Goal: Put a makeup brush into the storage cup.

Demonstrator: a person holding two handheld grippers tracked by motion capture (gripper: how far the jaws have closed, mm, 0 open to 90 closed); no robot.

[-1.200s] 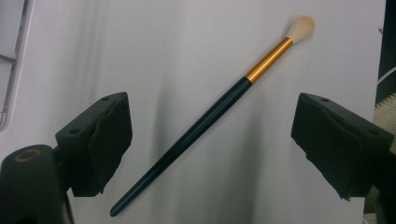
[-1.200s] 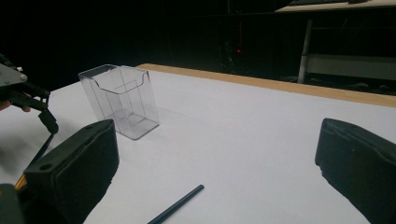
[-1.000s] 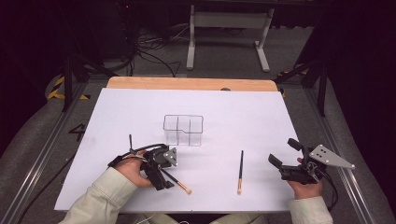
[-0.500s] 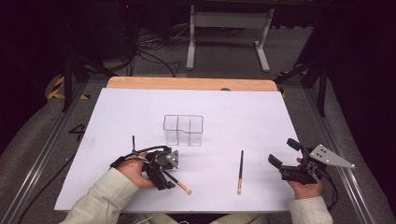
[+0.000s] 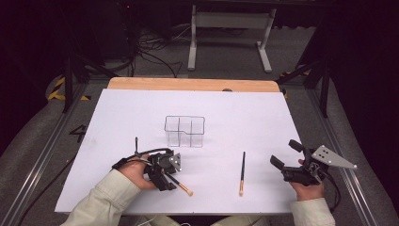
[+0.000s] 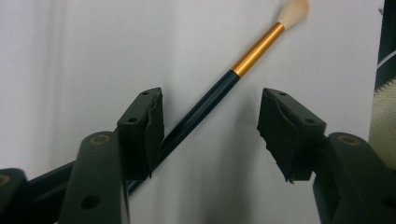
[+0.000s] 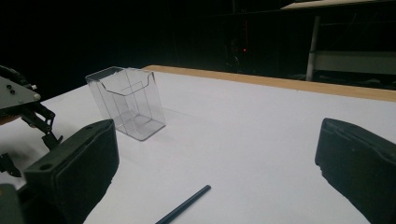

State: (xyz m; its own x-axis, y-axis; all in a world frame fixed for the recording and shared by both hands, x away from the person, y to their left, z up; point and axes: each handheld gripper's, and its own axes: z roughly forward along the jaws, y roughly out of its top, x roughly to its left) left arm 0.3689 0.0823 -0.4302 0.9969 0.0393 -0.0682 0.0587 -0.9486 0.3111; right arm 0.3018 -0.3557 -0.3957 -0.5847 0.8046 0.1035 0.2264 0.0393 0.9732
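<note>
A thin brush (image 6: 257,49) with a dark handle, gold ferrule and pale bristles lies flat on the white table. My left gripper (image 6: 212,100) is open and straddles its handle, which runs close along the left jaw. From above, that left gripper (image 5: 169,180) sits at the front left, the brush's bristle tip (image 5: 188,191) poking out beyond it. A second dark brush (image 5: 242,173) lies at front centre. My right gripper (image 5: 286,154) is held open at the front right with nothing in it. In its own view the right gripper (image 7: 218,133) faces the clear holder (image 7: 127,100).
The clear acrylic holder (image 5: 184,131), divided into compartments, stands upright mid-table. White sheet covers the table (image 5: 235,108), with a wooden edge at the back. The second brush's handle end (image 7: 184,205) lies just ahead of my right jaws. Stands and cables sit on the floor behind.
The left hand and its gripper have crept slightly to the right over the brush. The right gripper has not moved.
</note>
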